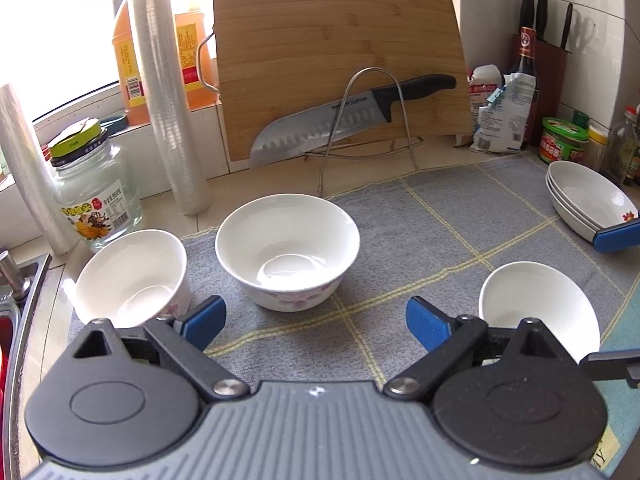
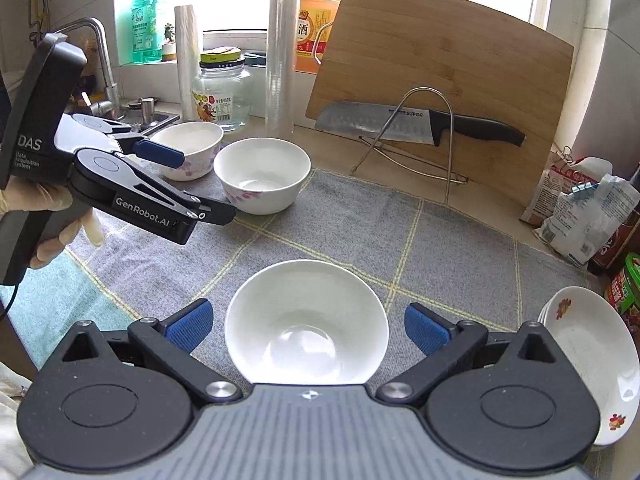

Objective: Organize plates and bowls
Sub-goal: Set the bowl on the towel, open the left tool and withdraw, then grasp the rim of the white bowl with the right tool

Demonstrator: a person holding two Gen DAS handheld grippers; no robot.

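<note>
The left gripper points downward with its jaws spread wide and empty. A gloved hand grips its handle. The right gripper is also wide open, tilted down.

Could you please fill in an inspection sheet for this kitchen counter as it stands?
Surface: grey checked cloth on the counter.
Job's things: three bowls apart on the cloth: plain bowl, middle bowl, left bowl; plates stacked at right.
Clutter: knife on a wire rack against the cutting board; jar, film rolls, bottles, bags.
Grippers: left gripper open, empty; right gripper open astride the plain bowl, pads clear.
Cables: one from the left gripper's handle.
Surroundings: sink and tap at left, window behind.
</note>
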